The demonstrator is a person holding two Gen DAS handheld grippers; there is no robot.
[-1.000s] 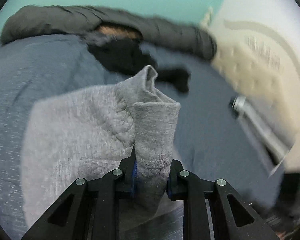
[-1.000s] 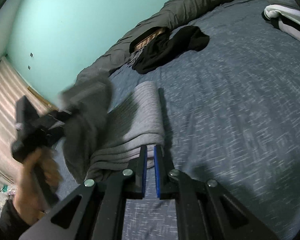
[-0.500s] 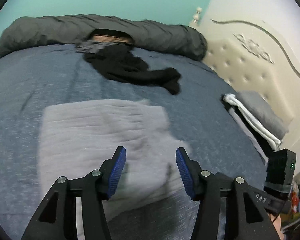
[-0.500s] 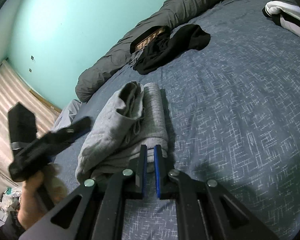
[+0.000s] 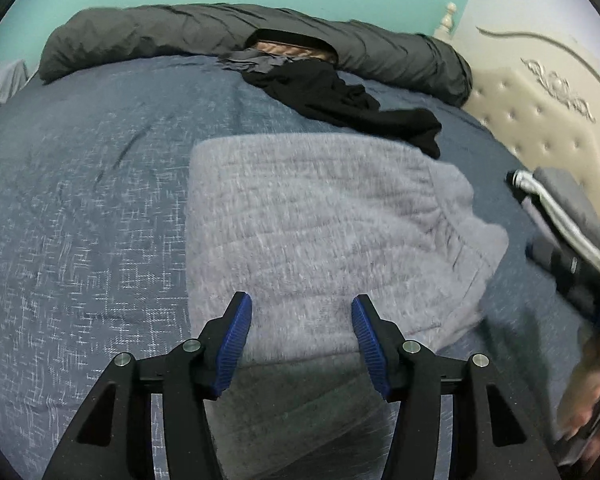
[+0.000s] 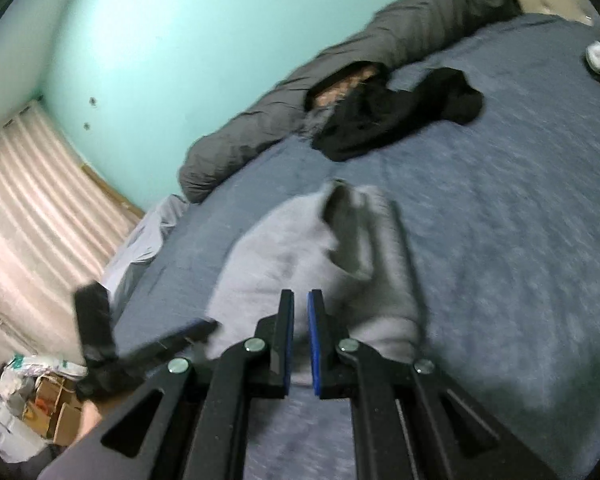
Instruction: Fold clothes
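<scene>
Blue-grey bed (image 5: 80,200), folded grey garment (image 5: 320,220) at centre, black garment (image 5: 340,100) beyond, dark rolled duvet (image 5: 160,36) along far edge

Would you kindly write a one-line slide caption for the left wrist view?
Open left gripper poised above a folded grey garment on a blue bedspread, black clothing lying beyond.

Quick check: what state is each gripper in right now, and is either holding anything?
Left gripper: open, empty, above the grey garment.
Right gripper: shut, nothing between its pads.
</scene>
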